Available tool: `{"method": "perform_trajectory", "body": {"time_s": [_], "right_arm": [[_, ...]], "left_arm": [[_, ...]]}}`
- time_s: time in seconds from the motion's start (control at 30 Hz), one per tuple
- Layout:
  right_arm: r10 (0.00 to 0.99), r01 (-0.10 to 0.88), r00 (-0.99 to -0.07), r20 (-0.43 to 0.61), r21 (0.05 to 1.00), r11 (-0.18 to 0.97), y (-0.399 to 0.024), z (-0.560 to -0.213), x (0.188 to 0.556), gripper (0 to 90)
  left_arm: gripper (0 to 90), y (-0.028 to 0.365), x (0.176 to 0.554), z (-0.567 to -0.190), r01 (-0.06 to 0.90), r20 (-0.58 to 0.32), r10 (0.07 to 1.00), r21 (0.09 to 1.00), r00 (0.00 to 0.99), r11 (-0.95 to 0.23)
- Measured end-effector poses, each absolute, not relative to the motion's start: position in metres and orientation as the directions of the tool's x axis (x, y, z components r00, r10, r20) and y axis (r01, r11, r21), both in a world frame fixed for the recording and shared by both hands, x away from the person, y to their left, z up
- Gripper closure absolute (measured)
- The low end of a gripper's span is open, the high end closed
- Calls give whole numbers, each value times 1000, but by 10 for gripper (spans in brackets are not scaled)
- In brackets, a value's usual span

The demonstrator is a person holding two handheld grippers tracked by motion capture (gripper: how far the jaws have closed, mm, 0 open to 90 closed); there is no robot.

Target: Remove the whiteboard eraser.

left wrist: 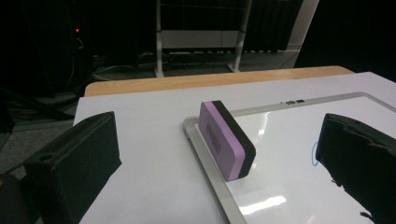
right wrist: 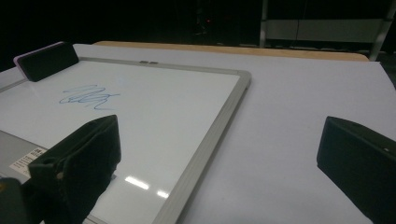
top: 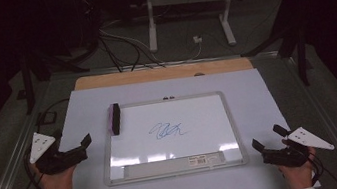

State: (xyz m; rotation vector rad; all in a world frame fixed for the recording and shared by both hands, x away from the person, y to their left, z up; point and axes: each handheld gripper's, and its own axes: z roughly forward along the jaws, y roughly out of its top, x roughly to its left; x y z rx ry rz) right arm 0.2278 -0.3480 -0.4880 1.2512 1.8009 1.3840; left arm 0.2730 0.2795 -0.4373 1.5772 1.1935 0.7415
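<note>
A whiteboard (top: 172,134) with a silver frame lies flat in the middle of a pale table cover (top: 257,91), and a loose blue scribble (top: 168,130) sits near the centre of its glossy surface. The eraser (top: 115,118) stands on its long edge at the board's far left corner, on the inner side of the frame; in the left gripper view it shows a purple body and a black felt face (left wrist: 227,140), leaning slightly, with small printing on the purple side too fine to read. The left gripper (top: 77,149) rests on the cover just left of the board, jaws spread wide and holding nothing, pointed toward the eraser but well apart from it. The right gripper (top: 267,141) lies off the board's near right corner, its jaws likewise parted and empty. A grey strip with a label (top: 205,159) runs along the board's near edge; its text is illegible. In the left gripper view, one jaw covers most of the scribble, leaving only a blue curve (left wrist: 314,156). The room beyond the table is dark, with only a white stand (top: 188,0) and cables (top: 124,50) discernible.
</note>
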Motion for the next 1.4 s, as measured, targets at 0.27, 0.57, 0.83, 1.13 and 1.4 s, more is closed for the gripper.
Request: {"method": "perform_trajectory", "body": {"time_s": [0.27, 0.57, 0.83, 1.13, 1.4], "right_arm": [[900, 346, -419, 122, 938, 34, -349, -488, 228, 3], [901, 349, -416, 126, 937, 30, -349, -488, 228, 3], [901, 349, -413, 129, 937, 26, -350, -488, 228, 3], [903, 353, -406, 140, 936, 14, -351, -489, 229, 3], [903, 353, -406, 141, 935, 13, -351, -489, 229, 3]], "left_arm": [[5, 279, 285, -440, 365, -99, 943, 931, 317, -25], [4, 276, 296, -442, 377, -106, 943, 926, 316, -22], [5, 268, 307, -442, 385, -100, 939, 922, 330, -37], [12, 260, 320, -445, 406, -99, 939, 913, 330, -47], [13, 256, 331, -447, 424, -106, 939, 904, 327, -45]]}}
